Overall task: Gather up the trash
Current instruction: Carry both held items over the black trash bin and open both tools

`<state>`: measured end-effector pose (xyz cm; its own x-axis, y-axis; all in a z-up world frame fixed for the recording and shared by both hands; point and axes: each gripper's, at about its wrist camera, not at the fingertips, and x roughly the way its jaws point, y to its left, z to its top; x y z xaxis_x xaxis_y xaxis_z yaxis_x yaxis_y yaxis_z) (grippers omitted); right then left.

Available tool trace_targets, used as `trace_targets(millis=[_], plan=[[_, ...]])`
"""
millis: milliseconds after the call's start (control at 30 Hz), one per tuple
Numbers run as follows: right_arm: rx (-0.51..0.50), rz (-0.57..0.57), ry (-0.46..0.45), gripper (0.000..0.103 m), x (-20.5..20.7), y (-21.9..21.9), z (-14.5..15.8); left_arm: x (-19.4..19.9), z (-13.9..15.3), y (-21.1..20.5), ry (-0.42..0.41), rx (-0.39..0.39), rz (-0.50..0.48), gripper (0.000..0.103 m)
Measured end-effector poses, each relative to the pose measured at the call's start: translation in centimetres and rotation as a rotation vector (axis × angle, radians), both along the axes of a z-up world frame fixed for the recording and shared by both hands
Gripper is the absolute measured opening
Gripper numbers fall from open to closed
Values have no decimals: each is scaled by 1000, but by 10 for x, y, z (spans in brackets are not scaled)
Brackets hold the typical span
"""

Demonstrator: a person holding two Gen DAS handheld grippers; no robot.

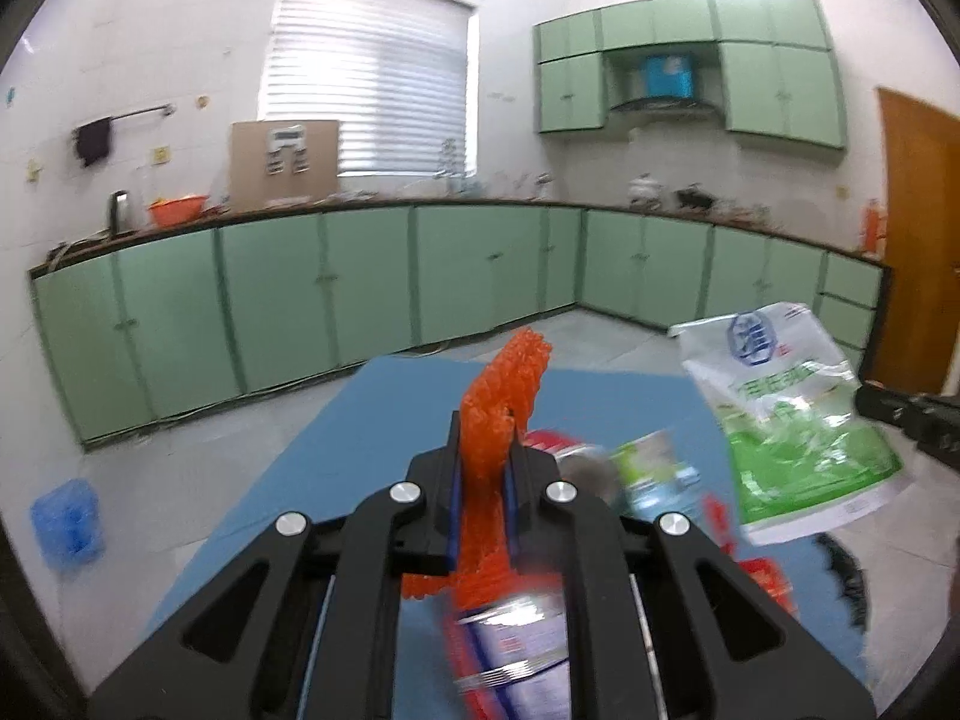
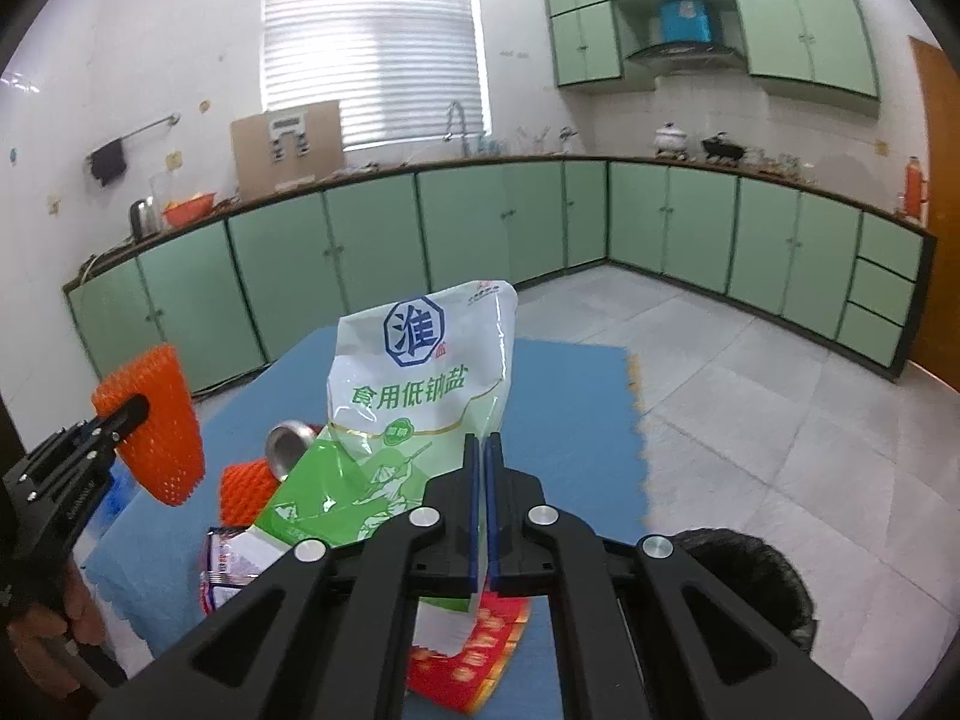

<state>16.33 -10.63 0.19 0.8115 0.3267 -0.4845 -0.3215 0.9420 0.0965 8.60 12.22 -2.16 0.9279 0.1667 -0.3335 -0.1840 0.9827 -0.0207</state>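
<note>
bright window (image 1: 366, 75) glare, blurry foreground, fisheye-warped edges

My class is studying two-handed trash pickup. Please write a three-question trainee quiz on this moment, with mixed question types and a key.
1. True or false: the left gripper grips an orange foam mesh sleeve.
2. The right gripper grips: A) a silver can B) a green-and-white plastic salt bag C) a red wrapper.
3. Fill in: the remaining litter lies on a ____ foam mat.

Key: 1 true; 2 B; 3 blue.
</note>
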Motion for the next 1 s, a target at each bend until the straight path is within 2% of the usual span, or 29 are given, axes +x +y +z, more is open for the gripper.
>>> trace_targets(millis=[267, 400, 533, 767, 1000], plan=[[-22, -183, -26, 2, -11, -74, 11, 29, 16, -98, -40, -86, -277, 9], [-30, -299, -14, 2, -13, -121, 6, 48, 10, -153, -29, -112, -396, 9], [-50, -400, 15, 2, -10, -166, -9, 71, -11, -208, 9, -119, -488, 9], [-68, -528, 85, 2, -6, -227, -48, 120, -63, -288, 129, -215, -648, 9], [-76, -600, 162, 2, 6, -270, -91, 158, -124, -333, 241, -217, -708, 9]])
